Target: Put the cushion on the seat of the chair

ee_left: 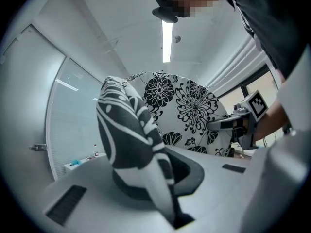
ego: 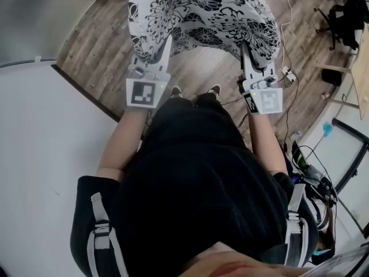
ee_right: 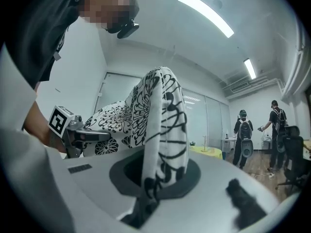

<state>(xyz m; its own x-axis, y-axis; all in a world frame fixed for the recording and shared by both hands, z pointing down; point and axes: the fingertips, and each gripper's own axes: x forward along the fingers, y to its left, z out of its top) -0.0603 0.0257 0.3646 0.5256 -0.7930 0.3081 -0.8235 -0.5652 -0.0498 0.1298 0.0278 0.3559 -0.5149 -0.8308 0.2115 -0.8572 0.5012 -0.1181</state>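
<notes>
Gripping the cushion (ego: pixel 202 16) from both sides, the person stood over a wooden floor (ego: pixel 92 45) with the black-and-white flowered cushion held out in front at twelve o'clock in the head view, clear of the floor and hanging between the two tools. The left gripper (ego: pixel 162 49) had its jaws pinched tight on the cushion's edge at about seven o'clock of the cushion, and its own view showed a fold of striped fabric rising from between the closed jaws. The right gripper (ego: pixel 247 53) was clamped the same way on the edge at about five o'clock, and its view showed the patterned cloth standing up out of the narrow gap. Both tools pointed slightly downward, each with a marker cube near the wrist. The person's shoes (ego: pixel 176 90) showed at six o'clock of the cushion, on the boards. A pale surface (ego: pixel 40 154) filled the head view from eight to ten o'clock, and cables (ego: pixel 291 10) trailed over the floor at two o'clock. In the right gripper view, two people with backpacks (ee_right: pixel 243 140) stood far off at three o'clock, near a dark office chair (ee_right: pixel 294 154). A long ceiling light (ee_left: pixel 166 40) showed at twelve o'clock in the left gripper view.
</notes>
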